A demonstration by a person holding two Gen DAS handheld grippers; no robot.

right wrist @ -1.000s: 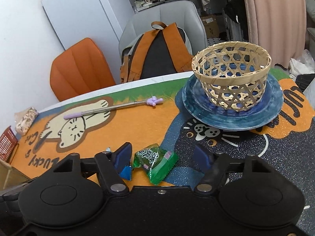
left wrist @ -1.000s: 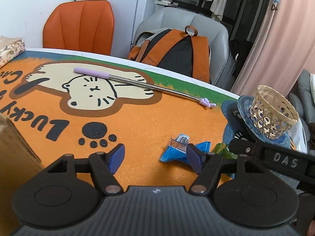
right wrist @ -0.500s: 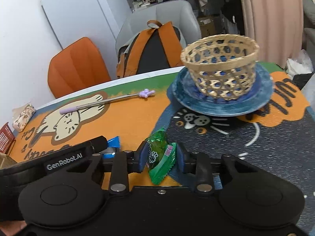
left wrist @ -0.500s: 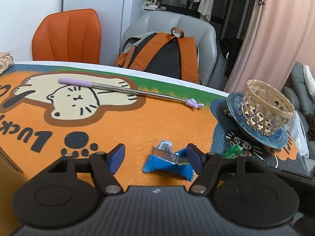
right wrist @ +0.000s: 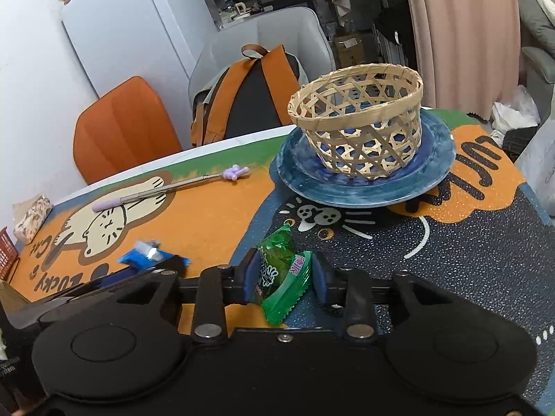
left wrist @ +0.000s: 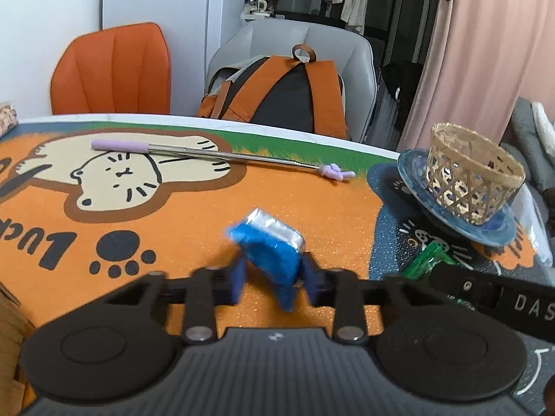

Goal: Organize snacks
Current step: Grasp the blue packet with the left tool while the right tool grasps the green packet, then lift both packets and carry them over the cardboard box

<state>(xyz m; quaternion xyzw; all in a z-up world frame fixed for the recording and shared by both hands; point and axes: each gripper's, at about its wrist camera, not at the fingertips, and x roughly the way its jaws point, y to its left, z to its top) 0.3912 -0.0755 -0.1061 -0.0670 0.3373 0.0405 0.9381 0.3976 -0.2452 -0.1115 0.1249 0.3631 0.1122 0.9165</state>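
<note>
A blue snack packet (left wrist: pixel 267 246) with a silver end stands tipped up between the pads of my left gripper (left wrist: pixel 274 277), whose jaws are closing on it. In the right wrist view a green snack packet (right wrist: pixel 277 270) is pinched upright in my right gripper (right wrist: pixel 282 277); its jaws are easing open slightly while the pads still touch the packet. Both sit low over the cat-print mat (right wrist: pixel 208 222). Beyond the right gripper, an empty woven basket (right wrist: pixel 357 118) stands on a blue plate (right wrist: pixel 367 190). The blue packet (right wrist: pixel 145 256) also shows at the left of that view.
A telescopic stick with a purple handle (left wrist: pixel 222 154) lies across the far part of the mat. Behind the table are an orange chair (left wrist: pixel 111 69) and a grey chair holding an orange-and-black backpack (left wrist: pixel 277 97). A patterned pouch (right wrist: pixel 33 218) and a red crate (right wrist: pixel 7 253) sit far left.
The left jaws went from wide open to closed around the blue packet, which tipped up. The right jaws closed on the green packet, which now stands upright between them.
</note>
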